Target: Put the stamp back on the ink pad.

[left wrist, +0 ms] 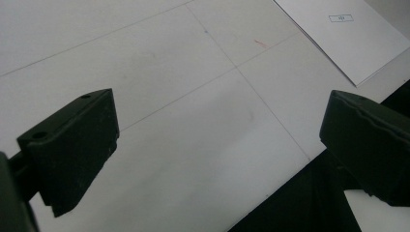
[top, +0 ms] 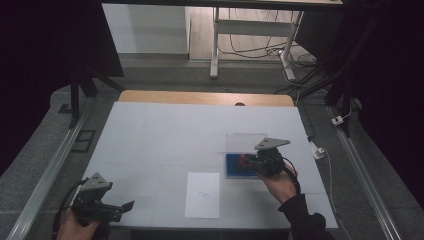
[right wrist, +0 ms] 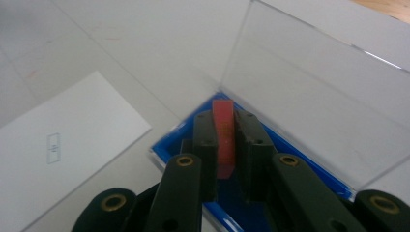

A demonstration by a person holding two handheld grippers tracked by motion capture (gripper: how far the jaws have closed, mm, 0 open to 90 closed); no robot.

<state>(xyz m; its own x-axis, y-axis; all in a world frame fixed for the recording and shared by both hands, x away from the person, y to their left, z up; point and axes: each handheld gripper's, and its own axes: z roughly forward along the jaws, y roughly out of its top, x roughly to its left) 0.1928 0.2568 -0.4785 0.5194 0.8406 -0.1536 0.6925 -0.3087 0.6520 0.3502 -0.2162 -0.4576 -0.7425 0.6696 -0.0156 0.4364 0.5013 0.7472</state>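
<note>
Right gripper view: right gripper [right wrist: 225,140] is clamped on a flat red piece [right wrist: 223,137], held on edge between the pads, just above the blue-lined tray [right wrist: 290,150] of a clear case whose lid [right wrist: 309,92] stands open behind it. Piece looks thin, rigid and light, probably smooth plastic (material is a guess), so I'd expect it to pivot or slip if the pads only catch a corner. Present hold across the two flat faces, near mid-length, looks like the right place; the narrow edges would be a poor grip. Clear lid looks brittle and easy to knock, so keep the jaws off it.

High view: same right gripper [top: 250,161] sits over the case [top: 243,152] at the right side of the worktop [top: 165,135], about midway between the near and far edges. Left gripper [top: 125,206] rests at the near-left corner, jaws apart, nothing between them.

Worktop is covered in a white, matt, flat sheet with faint ruled lines. White paper sheet [top: 202,194] with a small printed mark lies near the near edge, centre. Bare wood strip shows along the far edge. Room is dim: dark drapes at the sides, grey floor, a white table frame and loose cables beyond.
</note>
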